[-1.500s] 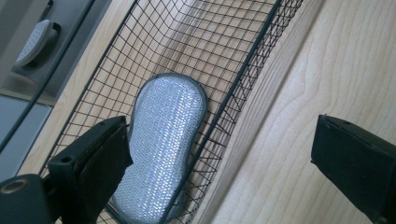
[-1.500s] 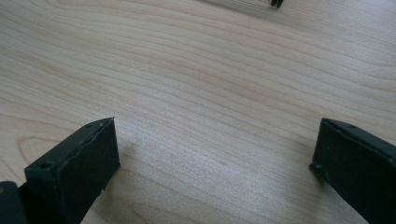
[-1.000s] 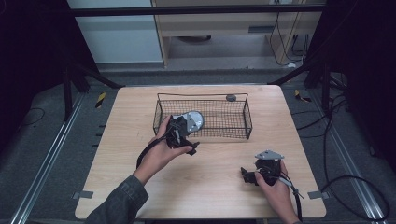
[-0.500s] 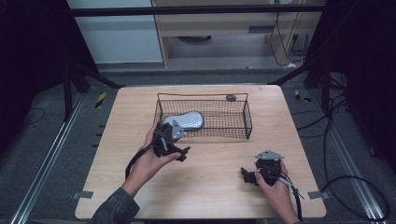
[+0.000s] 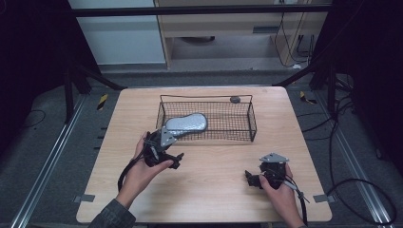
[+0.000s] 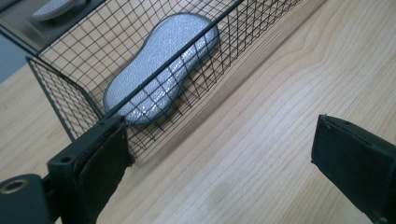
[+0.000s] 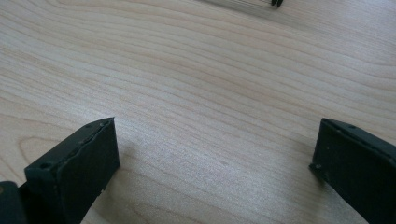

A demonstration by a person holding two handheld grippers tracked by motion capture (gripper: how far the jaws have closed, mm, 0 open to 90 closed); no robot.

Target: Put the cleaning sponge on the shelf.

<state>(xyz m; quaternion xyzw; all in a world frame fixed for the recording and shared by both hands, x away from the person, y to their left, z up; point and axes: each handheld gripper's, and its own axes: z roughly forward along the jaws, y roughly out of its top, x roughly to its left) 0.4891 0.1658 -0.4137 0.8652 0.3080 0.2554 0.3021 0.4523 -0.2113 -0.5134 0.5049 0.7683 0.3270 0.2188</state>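
Observation:
A grey peanut-shaped sponge [image 5: 186, 123] lies in the left end of a black wire basket [image 5: 247, 124] at the back of the wooden table; the left gripper view looks at the sponge [image 6: 161, 67] through the basket's mesh wall [image 6: 70, 100]. My left gripper [image 5: 166, 154] hovers just in front of the basket's near left corner, open, with bare wood between its jaws [image 6: 224, 163]. My right gripper [image 5: 254, 179] rests low over the table at the front right, also open and holding nothing [image 7: 215, 158].
A small dark grey object [image 5: 235, 99] sits at the basket's far rim. The table [image 5: 214, 166] has bare wood between the two hands and in front of the basket. Black frame posts and cables stand around the table's sides.
The left gripper has let go of the sponge, which now lies in the basket, and has drawn back toward the person. The right gripper has stayed put.

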